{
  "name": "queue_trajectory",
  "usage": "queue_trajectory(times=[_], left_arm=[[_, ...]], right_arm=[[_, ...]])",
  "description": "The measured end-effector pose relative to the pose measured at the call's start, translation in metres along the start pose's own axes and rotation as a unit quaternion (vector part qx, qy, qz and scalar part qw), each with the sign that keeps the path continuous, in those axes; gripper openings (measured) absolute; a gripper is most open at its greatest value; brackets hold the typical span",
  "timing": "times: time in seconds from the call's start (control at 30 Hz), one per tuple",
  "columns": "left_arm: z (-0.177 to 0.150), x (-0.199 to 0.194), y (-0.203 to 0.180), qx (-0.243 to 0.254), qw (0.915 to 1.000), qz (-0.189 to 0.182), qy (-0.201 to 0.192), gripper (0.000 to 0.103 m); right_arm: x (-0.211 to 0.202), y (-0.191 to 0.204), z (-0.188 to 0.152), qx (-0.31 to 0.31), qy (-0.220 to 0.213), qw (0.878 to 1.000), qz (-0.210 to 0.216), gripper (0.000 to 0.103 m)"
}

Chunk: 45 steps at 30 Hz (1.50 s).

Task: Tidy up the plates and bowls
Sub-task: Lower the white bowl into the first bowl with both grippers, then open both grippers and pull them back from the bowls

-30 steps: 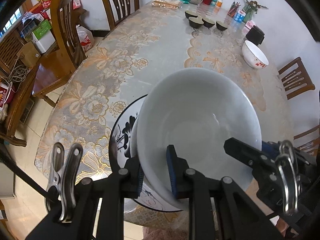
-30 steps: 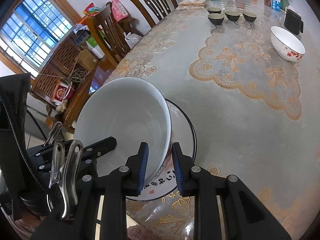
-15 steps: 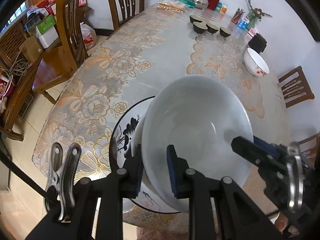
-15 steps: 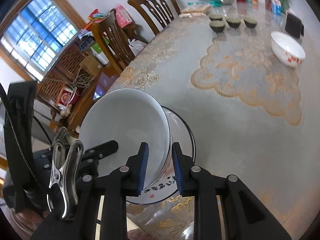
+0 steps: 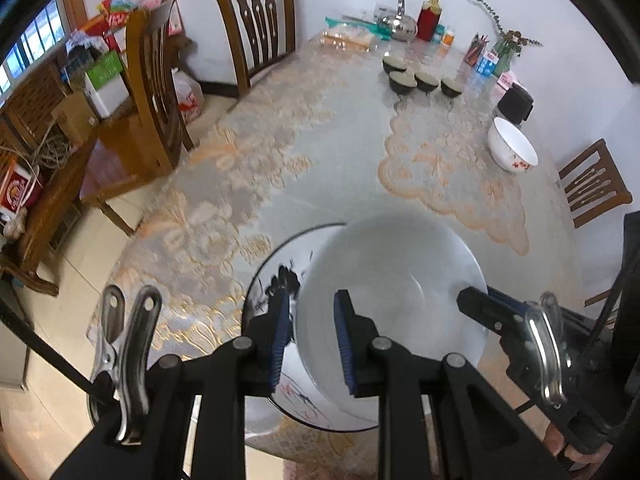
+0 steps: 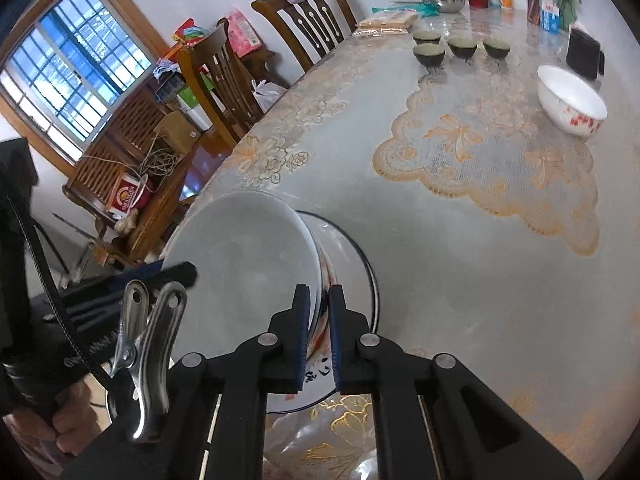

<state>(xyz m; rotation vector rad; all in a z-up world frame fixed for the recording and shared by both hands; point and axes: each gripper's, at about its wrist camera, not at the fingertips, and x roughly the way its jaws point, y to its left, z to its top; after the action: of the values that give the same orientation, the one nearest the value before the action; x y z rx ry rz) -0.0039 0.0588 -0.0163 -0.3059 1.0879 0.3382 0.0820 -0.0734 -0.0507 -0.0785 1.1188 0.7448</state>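
A large plain white bowl is held between both grippers just over a black-rimmed plate painted with ink, near the table's front edge. My left gripper is shut on the bowl's left rim. Across the bowl, one finger of my right gripper reaches its far rim. In the right wrist view, my right gripper has its jaws closing tight on the right rim of the bowl, with the pads pressing it. The plate shows beneath, and the left gripper's finger is at the opposite rim.
A white bowl with red flowers stands at the far right. Several small dark bowls, a black box, a kettle and a red bottle sit at the back. Wooden chairs line the left side.
The right gripper's jaws have narrowed onto the bowl's rim. The bowl now looks smaller and lower in both views, still over the plate.
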Motion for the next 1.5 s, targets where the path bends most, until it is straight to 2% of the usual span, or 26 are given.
queue_trajectory(times=[0.2,0.3,0.37,0.43,0.73,0.83,0.97,1.23,1.5], left_arm=[[0.002,0.004,0.003,-0.011,0.9999,-0.002,0.009,0.023],[0.004,0.005,0.000,-0.008,0.9999,-0.002,0.010,0.023],[0.005,0.004,-0.002,-0.007,0.9999,-0.004,0.010,0.025],[0.006,0.003,-0.004,-0.010,0.9999,-0.006,0.010,0.030],[0.011,-0.005,-0.011,-0.013,0.9999,0.005,-0.003,0.032],[0.016,-0.007,-0.013,-0.008,0.9998,0.018,-0.009,0.032],[0.023,-0.015,-0.019,-0.004,0.9998,0.008,-0.016,0.032],[0.039,-0.014,-0.049,0.011,0.9994,-0.033,-0.003,0.032],[0.062,-0.012,-0.104,0.046,0.9969,-0.064,0.004,0.032]], right_arm=[[0.001,-0.002,0.001,-0.001,0.003,1.000,0.008,0.011],[-0.001,-0.008,0.002,0.016,0.011,0.999,0.028,0.013],[-0.004,-0.014,0.002,0.035,0.011,0.998,0.057,0.021],[-0.010,-0.017,0.002,0.042,0.002,0.996,0.076,0.030],[-0.039,-0.030,-0.003,0.051,-0.036,0.994,0.093,0.034],[-0.045,-0.041,-0.005,0.064,-0.043,0.993,0.088,0.034],[-0.057,-0.056,-0.011,0.078,-0.053,0.993,0.077,0.034],[-0.082,-0.089,-0.019,0.103,-0.073,0.991,0.053,0.034],[-0.105,-0.133,-0.025,0.133,-0.085,0.987,0.014,0.034]])
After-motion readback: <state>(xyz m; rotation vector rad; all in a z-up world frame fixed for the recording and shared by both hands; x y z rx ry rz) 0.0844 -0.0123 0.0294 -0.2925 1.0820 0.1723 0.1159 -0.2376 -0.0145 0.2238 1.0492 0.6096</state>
